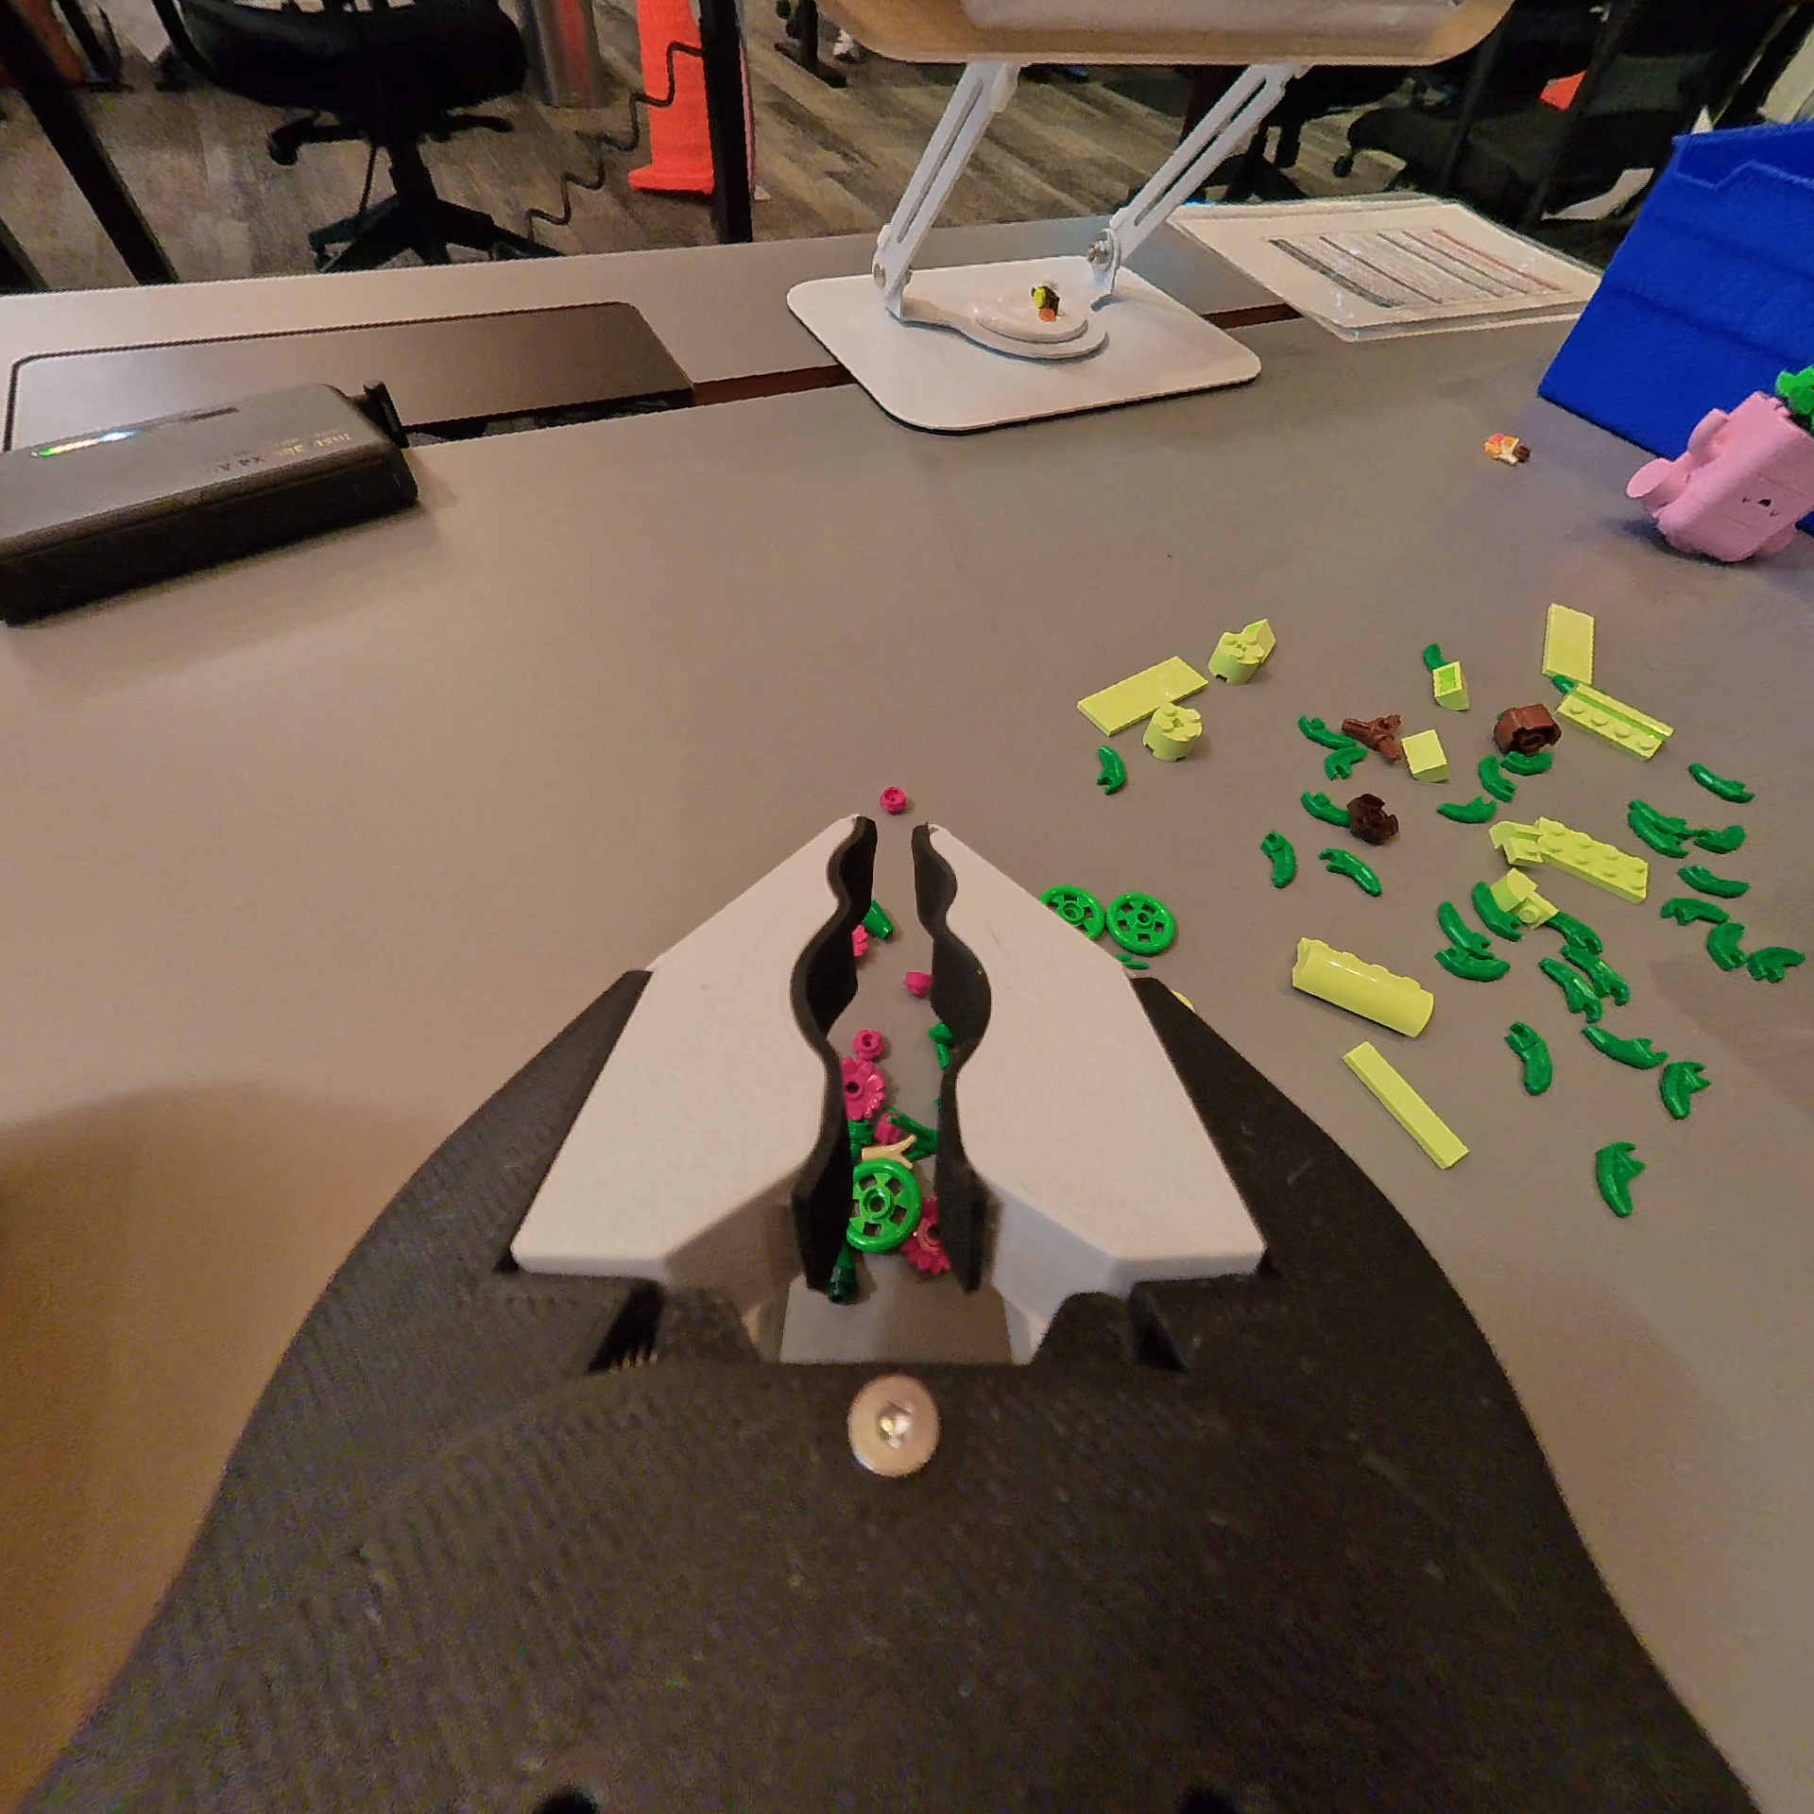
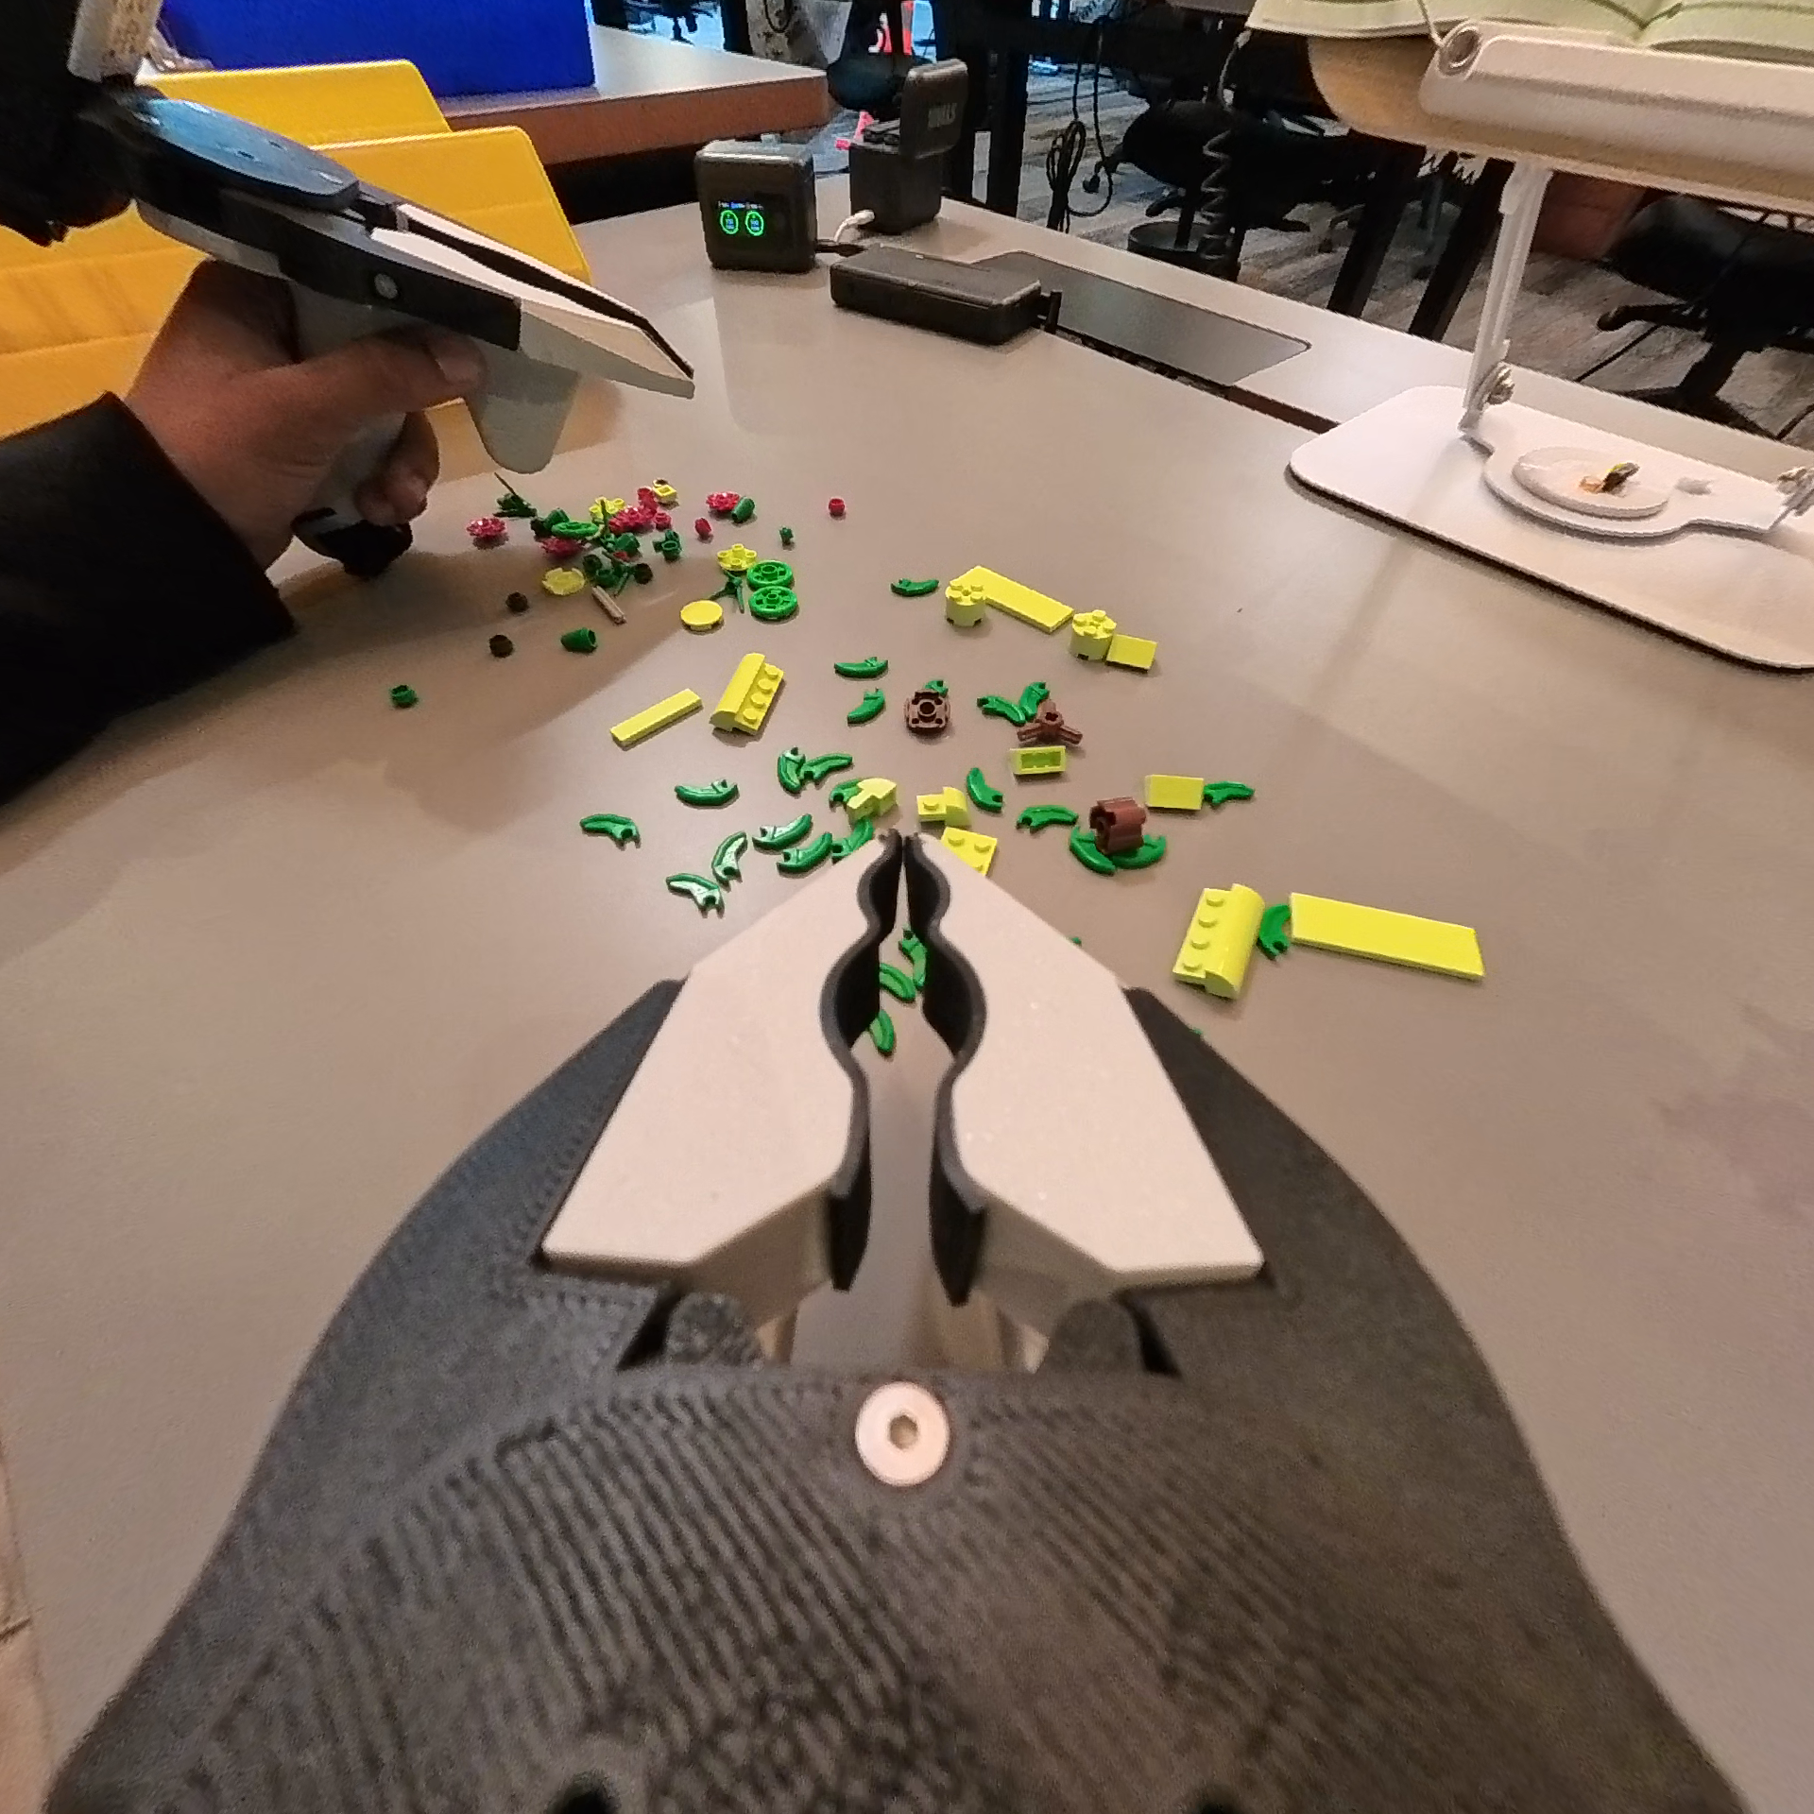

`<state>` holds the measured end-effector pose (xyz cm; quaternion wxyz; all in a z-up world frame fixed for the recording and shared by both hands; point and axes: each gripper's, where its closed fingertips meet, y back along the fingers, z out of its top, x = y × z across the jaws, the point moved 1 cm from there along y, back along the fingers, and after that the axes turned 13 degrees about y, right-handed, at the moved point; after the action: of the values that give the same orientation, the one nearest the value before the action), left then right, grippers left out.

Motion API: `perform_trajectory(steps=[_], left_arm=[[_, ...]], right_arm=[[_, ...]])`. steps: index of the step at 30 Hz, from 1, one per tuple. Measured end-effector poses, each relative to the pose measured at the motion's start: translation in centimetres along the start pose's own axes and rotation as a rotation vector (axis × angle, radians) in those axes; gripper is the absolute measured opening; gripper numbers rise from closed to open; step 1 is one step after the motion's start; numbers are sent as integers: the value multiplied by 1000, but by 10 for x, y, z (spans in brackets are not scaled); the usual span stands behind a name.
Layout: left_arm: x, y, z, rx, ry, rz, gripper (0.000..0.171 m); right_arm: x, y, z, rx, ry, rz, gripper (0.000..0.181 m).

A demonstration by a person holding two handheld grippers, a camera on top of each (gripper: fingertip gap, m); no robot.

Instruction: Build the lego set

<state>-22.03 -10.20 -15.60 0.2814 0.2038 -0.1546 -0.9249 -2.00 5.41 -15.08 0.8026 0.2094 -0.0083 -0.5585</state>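
Observation:
Loose lego pieces lie spread on the grey table [image 1: 589, 736]: green leaf pieces [image 2: 810, 854], lime bricks and plates [image 1: 1360, 999], brown pieces [image 2: 1119, 823], green wheels [image 1: 1139, 923] and small pink flowers [image 2: 589, 535]. A partly built pink model [image 1: 1728, 481] lies at the far right. My left gripper [image 1: 893, 829] hovers over the flower pile, its jaws a narrow gap apart and empty; it also shows in the right wrist view [image 2: 677, 378]. My right gripper [image 2: 901, 842] is shut and empty, low over the leaf pieces near a lime brick [image 2: 967, 846].
A white stand [image 1: 1178, 363] rests on the table at the back. A blue bin [image 1: 1708, 294] sits behind the pink model. A black box [image 1: 186, 491] lies at the left, a small device with a green screen [image 2: 754, 221] beyond it. Yellow bins [image 2: 393, 108] stand behind the left hand. One gripper's finger ends stand about 25 centimeters off the other's. The partly built pink model [image 1: 1728, 481] is closer to my right gripper, around 20 centimeters from its tips; the left tips are 40 centimeters off.

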Motion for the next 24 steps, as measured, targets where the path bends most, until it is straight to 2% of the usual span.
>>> perform_trajectory(steps=[3,4,5,7,8,9,11,13,18,20,21,24], left_arm=[[-6,0,1,-4,-11,-31,8],[-17,0,1,-5,-31,-94,16],[-39,2,-1,8,-69,-222,29],[-85,9,-16,93,-145,-457,37],[-99,9,-26,146,-193,-504,39],[-107,5,-39,208,-243,-501,42],[-105,-9,-65,340,-347,-408,52],[-101,-17,-80,415,-421,-326,54],[-109,-22,-79,393,-448,-304,32],[-110,-22,-78,391,-436,-308,28],[-112,-20,-75,373,-416,-328,0],[-119,-11,-48,253,-231,-441,0]], right_arm=[[0,0,0,0,0,1,0],[0,0,0,0,0,1,0],[0,0,0,0,0,0,0],[0,0,0,2,0,1,0],[0,0,0,2,0,1,0],[0,0,0,3,0,1,0],[0,0,0,1,0,0,0],[0,0,0,0,0,-1,0],[0,0,0,2,-1,2,0],[0,0,0,0,-2,2,0],[0,0,0,-1,-3,2,0],[0,0,0,-3,-1,0,0]])
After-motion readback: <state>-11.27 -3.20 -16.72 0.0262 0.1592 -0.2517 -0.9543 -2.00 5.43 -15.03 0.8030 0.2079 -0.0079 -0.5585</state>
